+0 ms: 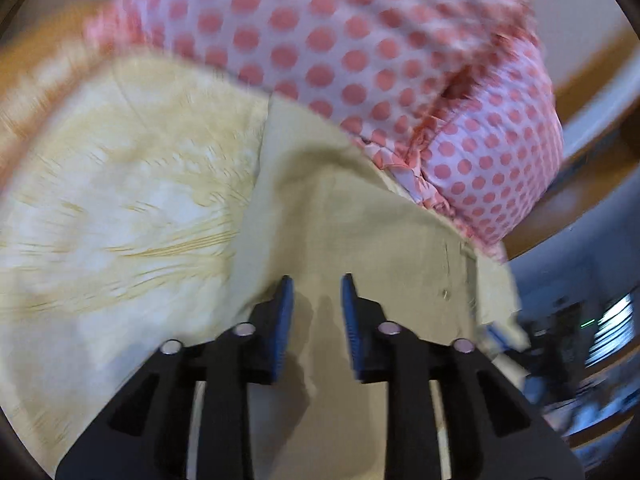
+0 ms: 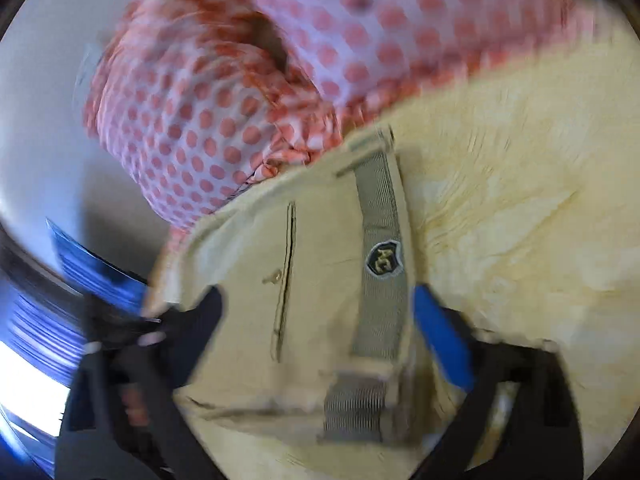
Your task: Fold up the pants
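Note:
The khaki pants (image 1: 360,216) lie on a pale yellow bedsheet (image 1: 120,184). In the left wrist view my left gripper (image 1: 316,284) hovers just over the pants fabric, its blue-padded fingers apart with nothing between them. In the right wrist view the pants' waist end (image 2: 320,264) shows a grey webbing belt with a badge (image 2: 382,258) and a slit back pocket (image 2: 288,272). My right gripper (image 2: 316,300) is wide open, its fingers straddling the waistband, which lies between them. Both views are blurred by motion.
A pink polka-dot pillow (image 1: 360,52) lies against the far edge of the pants and shows in the right wrist view (image 2: 224,120) too. The bedsheet (image 2: 520,200) spreads beside the pants. A wooden bed edge (image 1: 580,184) and dark room clutter sit at right.

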